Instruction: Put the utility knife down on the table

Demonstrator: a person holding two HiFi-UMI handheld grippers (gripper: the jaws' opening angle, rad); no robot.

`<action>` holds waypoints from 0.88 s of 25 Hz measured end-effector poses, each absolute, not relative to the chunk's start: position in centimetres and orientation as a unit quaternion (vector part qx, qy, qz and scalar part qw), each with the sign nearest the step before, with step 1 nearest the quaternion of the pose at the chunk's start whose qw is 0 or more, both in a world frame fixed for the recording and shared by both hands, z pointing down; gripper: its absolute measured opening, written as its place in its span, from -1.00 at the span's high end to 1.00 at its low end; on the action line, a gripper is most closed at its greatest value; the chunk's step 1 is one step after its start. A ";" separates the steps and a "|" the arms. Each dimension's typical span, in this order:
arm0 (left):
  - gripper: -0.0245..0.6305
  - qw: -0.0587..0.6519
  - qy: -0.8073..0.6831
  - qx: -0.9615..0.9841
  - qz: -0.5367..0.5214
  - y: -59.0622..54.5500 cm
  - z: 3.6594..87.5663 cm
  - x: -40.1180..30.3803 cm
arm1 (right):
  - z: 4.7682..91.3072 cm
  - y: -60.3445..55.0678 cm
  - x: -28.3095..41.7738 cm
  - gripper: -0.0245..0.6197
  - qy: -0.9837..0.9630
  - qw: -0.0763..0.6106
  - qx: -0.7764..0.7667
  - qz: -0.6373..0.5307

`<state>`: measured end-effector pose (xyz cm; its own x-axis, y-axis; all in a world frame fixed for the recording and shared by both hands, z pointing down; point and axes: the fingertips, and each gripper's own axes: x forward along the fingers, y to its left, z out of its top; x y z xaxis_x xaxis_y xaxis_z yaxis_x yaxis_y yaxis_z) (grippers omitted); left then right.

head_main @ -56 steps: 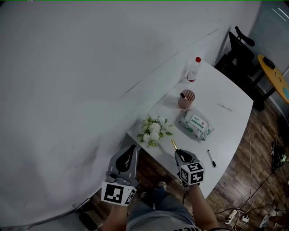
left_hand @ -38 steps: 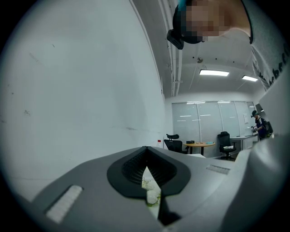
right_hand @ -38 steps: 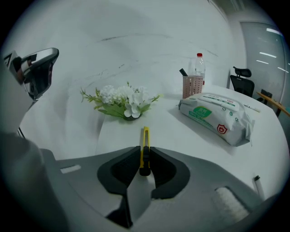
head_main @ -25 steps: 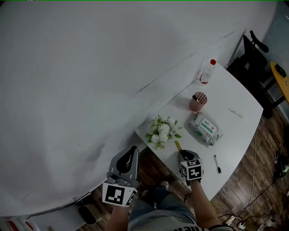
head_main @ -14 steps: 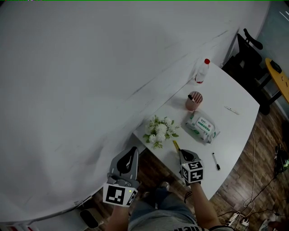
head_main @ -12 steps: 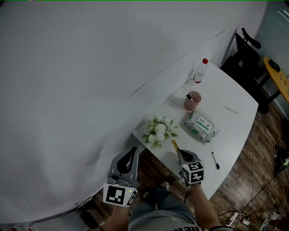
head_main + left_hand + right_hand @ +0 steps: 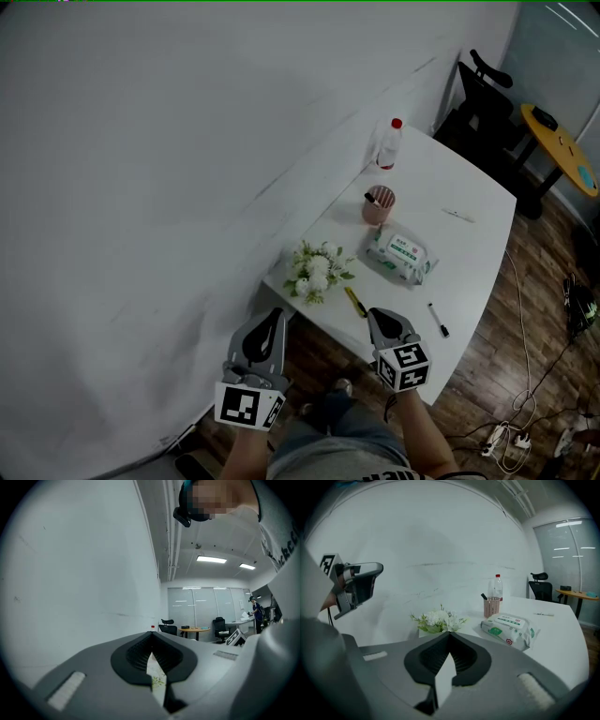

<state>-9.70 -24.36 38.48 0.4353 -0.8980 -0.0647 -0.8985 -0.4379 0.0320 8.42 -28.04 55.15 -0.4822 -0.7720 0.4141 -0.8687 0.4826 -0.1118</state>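
- A plain white wall [image 7: 187, 141] fills the left and far side of the head view.
- A white desk [image 7: 469, 225] with rounded corners stands against that wall and runs from near to far on the right.
- The left tongs [image 7: 275, 314], grey with a marker cube, are held off the desk, to the left of its near corner. Their jaws are clenched tip to tip with nothing between them.
- The right tongs [image 7: 375, 315], of the same build, sit at the desk's near edge. Their jaws are also pressed together and empty.
- A small bunch of white flowers with green leaves [image 7: 314, 272] rests at the near left of the desk.
- A white and green soft pack of wipes [image 7: 396, 255] lies to the right of the flowers.
- A pink ribbed pen cup [image 7: 378, 204] stands beyond the pack.
- A clear bottle with a red cap [image 7: 388, 145] is upright at the far end, near the wall.
- The yellow utility knife [image 7: 354, 302] lies flat on the desk between the flowers and the right tongs, just beside their tip and gripped by neither pair.
- A black marker pen [image 7: 437, 320] lies to the right of the right tongs.
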 end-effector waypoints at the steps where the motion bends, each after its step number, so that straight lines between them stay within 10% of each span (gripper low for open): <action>1: 0.88 0.004 0.527 -0.849 0.036 -24.3 38.5 -9.6 | 54.6 -27.8 8.5 0.92 -0.847 0.149 0.488 0.152; 22: 0.88 0.013 0.478 -0.877 0.047 -21.5 37.2 -7.7 | 45.5 -22.1 9.9 0.92 -0.840 0.043 0.535 0.076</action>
<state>-7.72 -21.46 37.22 0.5387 -0.8370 -0.0957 -0.8395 -0.5428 0.0219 9.91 -22.11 45.47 -0.4239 -0.8928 0.1526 -0.9057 0.4161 -0.0814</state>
